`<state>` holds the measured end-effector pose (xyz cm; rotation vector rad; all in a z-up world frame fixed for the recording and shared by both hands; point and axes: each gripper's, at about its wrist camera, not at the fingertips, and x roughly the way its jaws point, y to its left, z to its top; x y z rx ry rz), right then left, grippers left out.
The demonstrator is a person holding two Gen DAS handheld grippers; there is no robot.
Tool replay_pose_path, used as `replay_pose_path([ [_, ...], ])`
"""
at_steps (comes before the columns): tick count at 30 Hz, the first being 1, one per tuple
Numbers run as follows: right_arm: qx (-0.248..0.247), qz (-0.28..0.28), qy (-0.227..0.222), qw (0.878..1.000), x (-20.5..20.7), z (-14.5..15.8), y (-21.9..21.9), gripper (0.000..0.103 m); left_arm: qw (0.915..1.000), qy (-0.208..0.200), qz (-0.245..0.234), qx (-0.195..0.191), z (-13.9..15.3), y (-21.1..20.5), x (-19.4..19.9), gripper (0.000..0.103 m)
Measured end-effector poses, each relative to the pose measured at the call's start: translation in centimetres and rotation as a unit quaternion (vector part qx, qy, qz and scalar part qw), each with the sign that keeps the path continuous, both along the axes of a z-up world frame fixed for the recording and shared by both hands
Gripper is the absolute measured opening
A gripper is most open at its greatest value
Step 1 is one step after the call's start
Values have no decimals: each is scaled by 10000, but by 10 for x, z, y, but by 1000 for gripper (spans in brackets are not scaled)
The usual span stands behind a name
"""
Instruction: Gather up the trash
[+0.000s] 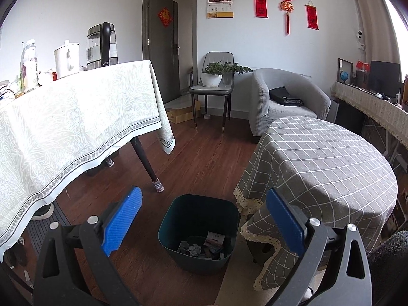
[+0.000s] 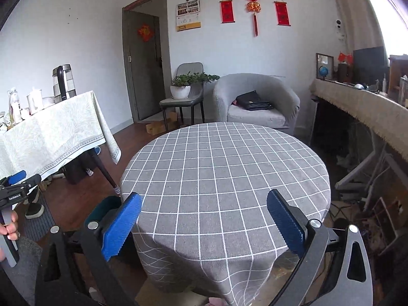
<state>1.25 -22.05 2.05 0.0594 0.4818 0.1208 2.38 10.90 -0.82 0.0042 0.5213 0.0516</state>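
A dark green bin [image 1: 197, 232] stands on the wood floor beside the round table with the grey checked cloth [image 1: 331, 168]. Crumpled paper and small packets [image 1: 201, 247] lie at its bottom. My left gripper [image 1: 202, 216] is open and empty, held above the bin. My right gripper [image 2: 204, 221] is open and empty over the near edge of the round table [image 2: 224, 168], whose top is bare. The bin's rim [image 2: 102, 206] shows behind the right gripper's left finger. The left gripper [image 2: 15, 181] also shows at the far left of the right wrist view.
A table with a white patterned cloth [image 1: 71, 117] stands to the left, bearing a kettle [image 1: 102, 43] and bottles. A grey armchair [image 1: 288, 99] with a black bag, a chair with a potted plant [image 1: 213, 76] and a long sideboard [image 2: 362, 107] stand beyond.
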Motion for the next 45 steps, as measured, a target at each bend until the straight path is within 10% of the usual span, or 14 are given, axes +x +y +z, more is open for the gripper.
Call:
replay_pose_path([
  [45, -421, 521, -118, 9977, -12, 0, 23, 99, 9999, 32, 54, 120, -2, -2, -3, 100],
])
